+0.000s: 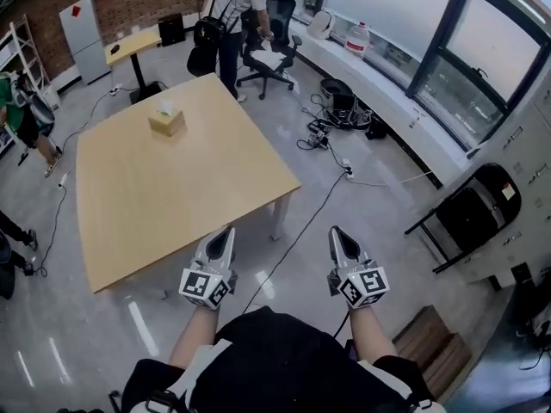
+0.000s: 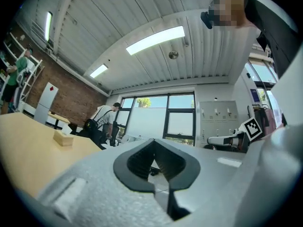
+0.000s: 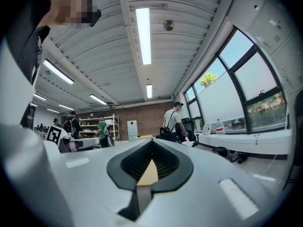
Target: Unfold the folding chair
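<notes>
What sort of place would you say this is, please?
Most likely an open office or lab workroom: a large wooden table, a swivel office chair by the long window sill, and a folded black chair against grey lockers.

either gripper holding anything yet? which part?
Nothing held. Left gripper and right gripper are both shut and empty; the folding chair stands folded, untouched.

Right of my right tool (image 1: 337,232) I've got the folding chair (image 1: 472,212), but its hinges are too small to read. Past my left tool (image 1: 226,232), that box (image 1: 167,121) on the table (image 1: 129,205): can't identify it. Beyond it, the person (image 1: 231,54) has their head cut off by the top edge.
</notes>
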`<state>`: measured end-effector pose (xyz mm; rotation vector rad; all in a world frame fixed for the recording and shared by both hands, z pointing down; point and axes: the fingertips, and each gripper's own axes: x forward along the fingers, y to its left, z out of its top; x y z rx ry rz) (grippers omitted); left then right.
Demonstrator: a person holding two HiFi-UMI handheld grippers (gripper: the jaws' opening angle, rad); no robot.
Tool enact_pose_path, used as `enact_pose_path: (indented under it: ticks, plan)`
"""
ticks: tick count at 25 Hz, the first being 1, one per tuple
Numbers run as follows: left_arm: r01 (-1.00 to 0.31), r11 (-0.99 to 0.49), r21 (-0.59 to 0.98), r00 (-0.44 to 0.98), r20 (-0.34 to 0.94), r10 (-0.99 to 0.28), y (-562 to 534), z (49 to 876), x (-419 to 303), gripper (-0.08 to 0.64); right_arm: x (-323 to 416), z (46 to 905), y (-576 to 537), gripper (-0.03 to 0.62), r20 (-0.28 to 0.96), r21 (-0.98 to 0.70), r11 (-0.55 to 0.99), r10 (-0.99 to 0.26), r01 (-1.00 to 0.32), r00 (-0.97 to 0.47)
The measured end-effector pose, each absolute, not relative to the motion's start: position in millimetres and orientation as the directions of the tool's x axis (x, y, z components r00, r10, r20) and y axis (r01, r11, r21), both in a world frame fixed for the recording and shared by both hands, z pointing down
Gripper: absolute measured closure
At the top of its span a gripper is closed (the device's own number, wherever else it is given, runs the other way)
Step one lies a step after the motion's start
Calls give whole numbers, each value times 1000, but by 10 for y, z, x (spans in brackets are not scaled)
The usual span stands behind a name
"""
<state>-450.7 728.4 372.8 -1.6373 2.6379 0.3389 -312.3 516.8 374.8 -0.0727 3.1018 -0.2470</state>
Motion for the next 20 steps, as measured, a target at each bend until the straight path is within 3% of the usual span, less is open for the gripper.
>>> enact_pose_path:
  ticks: [8, 20]
  plan:
    - [-974, 153, 165, -178, -147, -973, 6272, 3618, -4137, 558, -2298, 3703, 4580, 588, 12, -137, 935, -327, -326, -945]
    - [-974, -97, 203, 69, -143, -987, 5492, 3701, -3386, 558, -1147, 3661, 4299, 588, 47, -132, 816, -562, -563, -826]
